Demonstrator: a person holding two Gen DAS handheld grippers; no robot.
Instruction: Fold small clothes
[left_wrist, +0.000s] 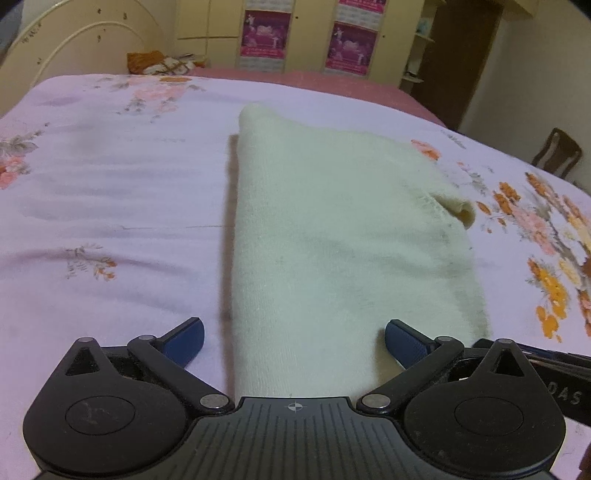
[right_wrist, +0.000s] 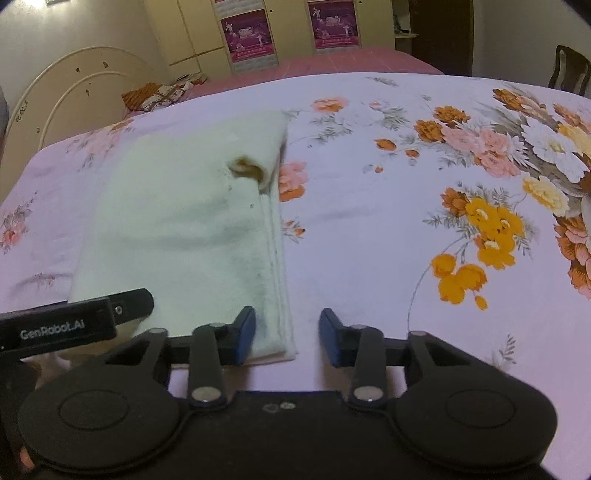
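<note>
Folded cream garment (left_wrist: 332, 240) lying flat on the floral bed sheet (left_wrist: 110, 184), the left hand-held gripper (left_wrist: 294, 341) hovering spread wide over its near end, the right hand-held gripper (right_wrist: 287, 334) standing partly spread, apparently pinching nothing, straddling its corner, probably releasing a finished fold

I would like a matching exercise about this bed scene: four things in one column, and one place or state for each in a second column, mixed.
Things:
1. cream folded knit garment
2. left claw
3. dark wooden chair
4. orange patterned cloth bundle

Places or states:
A. beyond the far right edge of the bed
B. lying flat on the lilac floral bedsheet
C. near the cream curved headboard
D. jaws wide open, pads pressing on nothing

Pairs: 1-B, 2-D, 3-A, 4-C
</note>
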